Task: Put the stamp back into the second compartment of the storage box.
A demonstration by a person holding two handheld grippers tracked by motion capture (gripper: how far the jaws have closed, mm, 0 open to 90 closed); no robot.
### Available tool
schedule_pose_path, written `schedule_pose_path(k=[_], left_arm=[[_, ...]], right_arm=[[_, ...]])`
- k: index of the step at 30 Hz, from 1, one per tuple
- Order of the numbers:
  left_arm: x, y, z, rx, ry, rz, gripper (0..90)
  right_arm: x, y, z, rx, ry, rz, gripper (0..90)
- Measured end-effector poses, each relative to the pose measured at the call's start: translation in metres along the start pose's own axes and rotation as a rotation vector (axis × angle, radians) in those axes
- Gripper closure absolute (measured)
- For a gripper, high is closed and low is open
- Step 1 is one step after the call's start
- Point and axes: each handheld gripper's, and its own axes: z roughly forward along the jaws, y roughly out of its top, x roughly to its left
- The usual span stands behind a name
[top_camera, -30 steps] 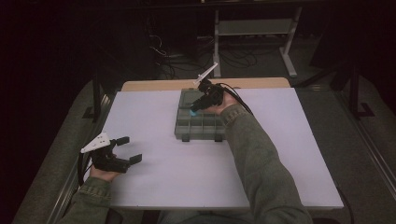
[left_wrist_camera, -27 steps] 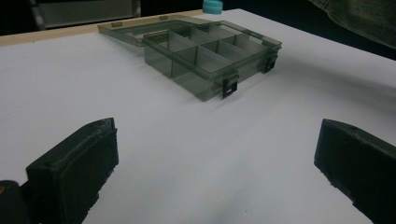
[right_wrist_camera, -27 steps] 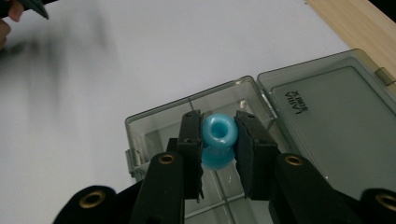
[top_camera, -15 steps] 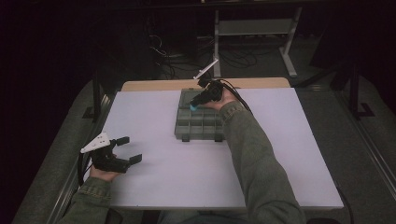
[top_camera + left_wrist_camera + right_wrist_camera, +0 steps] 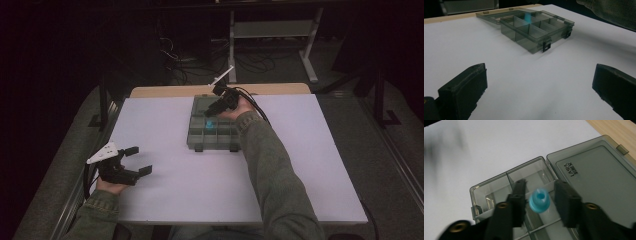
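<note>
My right gripper (image 5: 539,202) is hovering over the open box (image 5: 499,192), jaws just now opening, and the blue ring (image 5: 539,200) is sitting loose in the gap between my fingers (image 5: 517,200), over a compartment. My left gripper (image 5: 131,162) is resting wide open on the white table (image 5: 175,190), well apart from the box, holding nothing.

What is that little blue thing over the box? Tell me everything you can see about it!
The little blue thing is a small, round, light-blue ring with a hole in its middle, and looks like plastic or rubber. It sits between the jaws of the right gripper, which have just been opening, with gaps on both sides. It is blurred above an open compartment of the smoky see-through box; whether it touches anything is unclear.
</note>
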Motion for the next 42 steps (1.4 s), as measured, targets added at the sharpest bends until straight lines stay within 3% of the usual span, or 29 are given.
schedule_pose_path(k=[1,2,3,5,9,12,16,19,33,36,42], left_arm=[[0.0,0.0,0.0,-0.001,0.0,-0.004,0.0],[-0.001,0.0,0.0,-0.004,-0.001,-0.008,0.0],[-0.001,0.0,0.001,-0.004,-0.001,-0.006,0.0],[-0.001,0.0,0.001,-0.005,-0.001,-0.007,0.0],[-0.001,0.0,0.001,-0.005,0.0,-0.008,0.0],[-0.001,0.0,0.001,-0.003,0.0,-0.012,0.0],[-0.001,-0.001,0.001,0.0,0.0,-0.007,0.0],[-0.001,-0.001,0.001,-0.002,-0.001,-0.005,0.0],[-0.001,0.0,0.001,0.005,0.004,0.0,0.0],[-0.001,0.0,0.001,0.005,0.004,-0.002,0.0],[-0.001,0.0,0.001,0.003,0.004,-0.004,0.0]], right_arm=[[0.0,0.0,0.0,0.0,0.0,0.0,50.0],[0.001,0.0,-0.001,-0.006,-0.008,-0.002,45.9],[0.002,0.001,-0.005,-0.017,-0.016,-0.001,36.2],[0.002,0.001,-0.008,-0.023,-0.021,0.002,32.1],[0.002,0.0,-0.017,-0.05,-0.021,0.03,14.2],[0.002,-0.002,-0.025,-0.065,-0.018,0.061,7.0],[0.004,-0.005,-0.03,-0.079,-0.023,0.061,4.7],[0.008,-0.007,-0.035,-0.095,-0.013,0.103,0.9],[0.015,-0.025,-0.057,-0.141,-0.025,0.091,0.0],[0.015,-0.029,-0.06,-0.145,-0.039,0.06,0.0],[0.017,-0.037,-0.064,-0.165,-0.027,0.081,0.0]])
